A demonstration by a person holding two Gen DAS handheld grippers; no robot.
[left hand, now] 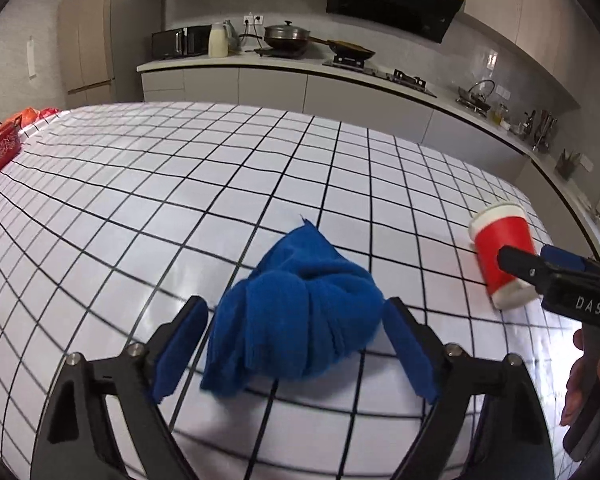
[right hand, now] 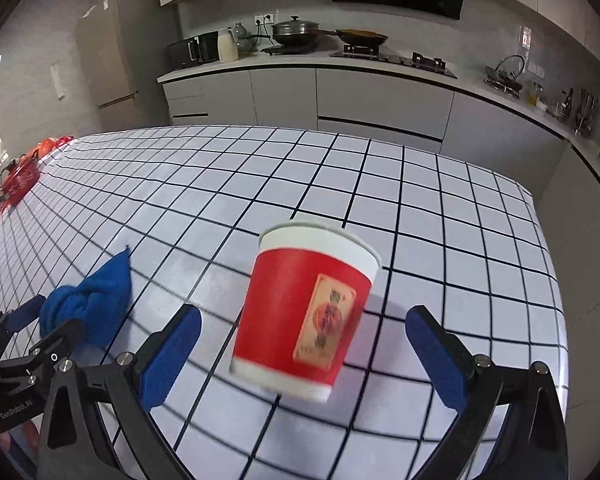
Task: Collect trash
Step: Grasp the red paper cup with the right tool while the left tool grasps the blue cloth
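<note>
Nothing is collected yet. My left gripper (left hand: 296,354) stands wide around the crumpled blue cloth (left hand: 296,320), pads not touching it. My right gripper (right hand: 302,354) gapes around the upright red paper cup (right hand: 306,308), near the checked table's (right hand: 440,208) right edge, ungripped. Both grabs remain.
</note>
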